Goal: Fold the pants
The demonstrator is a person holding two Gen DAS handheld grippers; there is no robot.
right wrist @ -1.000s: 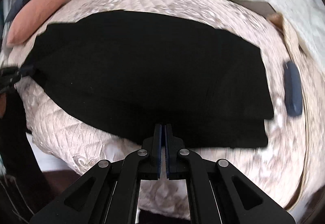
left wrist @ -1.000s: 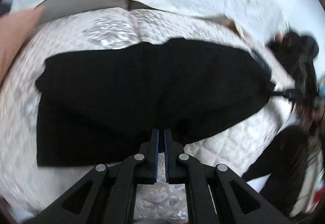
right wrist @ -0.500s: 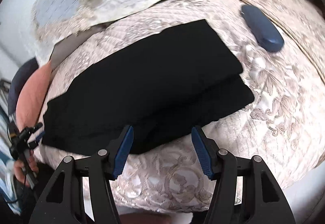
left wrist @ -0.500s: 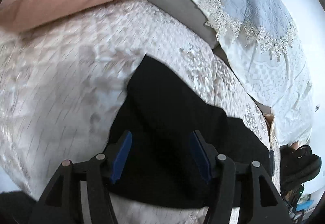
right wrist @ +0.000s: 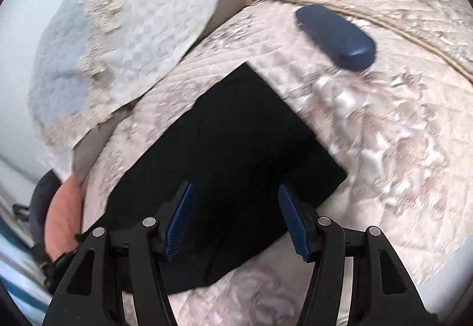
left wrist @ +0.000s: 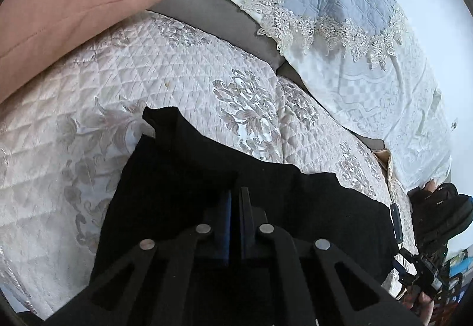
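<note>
The left gripper (left wrist: 235,204) points toward 12 o'clock, and its two blue-padded fingers stand almost together with only a thin slit between them. The right gripper (right wrist: 235,218) also points toward 12 o'clock, and its fingers (right wrist: 179,219) are spread wide apart.

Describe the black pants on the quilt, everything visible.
The black fabric pants lie flat on the pale quilted bedspread, folded into layers with straight edges and a square corner. The left tongs are shut over one end; whether they pinch cloth is unclear. The right tongs hang open above the other.
</note>
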